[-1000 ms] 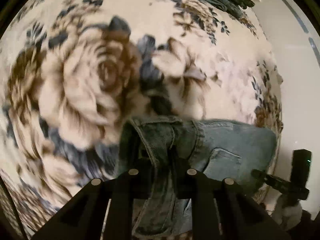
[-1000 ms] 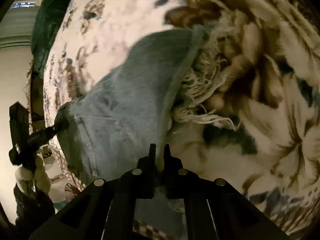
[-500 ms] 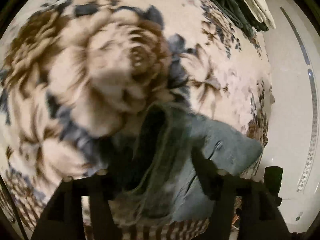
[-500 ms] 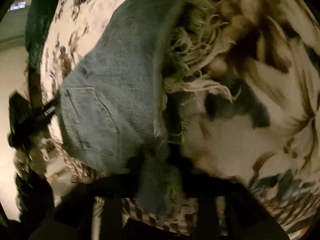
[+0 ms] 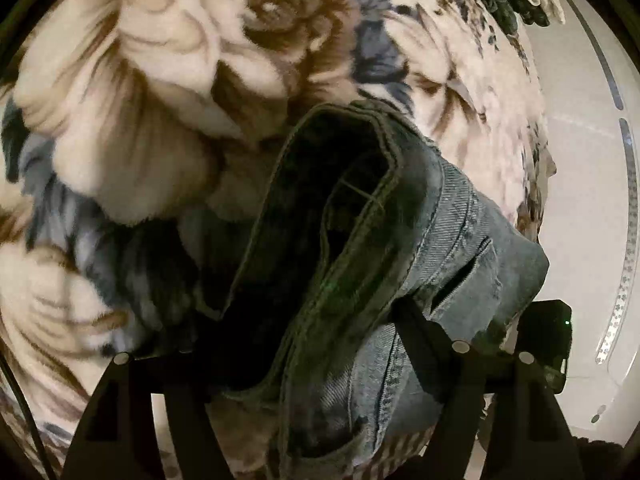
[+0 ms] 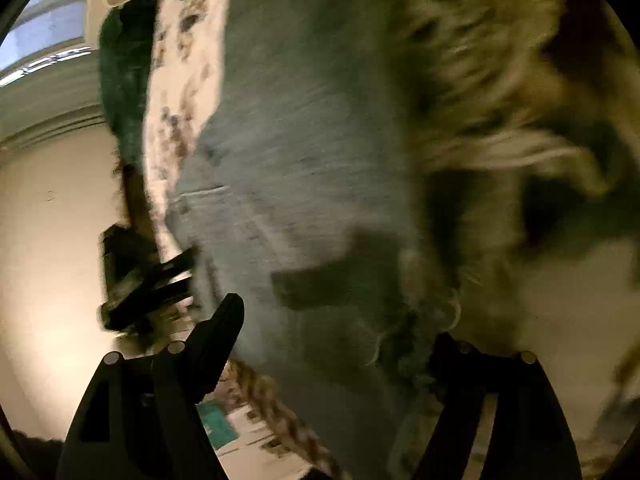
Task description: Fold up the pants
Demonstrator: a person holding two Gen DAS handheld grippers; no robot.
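clearly both tools are let go and the step in hand looks like the pause between one fold and the next. in the left wrist view the left gripper (image 5: 296, 360) has its black fingers spread wide, and the faded blue denim pants (image 5: 448, 240) lie bunched between them and just beyond, from the lower middle of the frame up toward the centre, with the dark waistband opening gaping at mid-frame and a pocket seam showing on the right; whether either finger touches the cloth i cannot tell. the pants rest on the plush cream-and-brown floral blanket (image 5: 168, 80) that fills the upper left. in the blurred right wrist view the right gripper (image 6: 340, 344) is likewise parted, nothing pinched, with the denim (image 6: 304, 140) filling the centre and a pale frayed hem (image 6: 500, 148) at the right; the other tool shows small at the left edge. a dark green folded garment (image 6: 120, 92) sits at the upper left, well apart. judging from this, the next move calls for each tool to find a fresh edge, waistband on one side and hem end on the other, close firmly on all layers, and carry one end over the other squarely.
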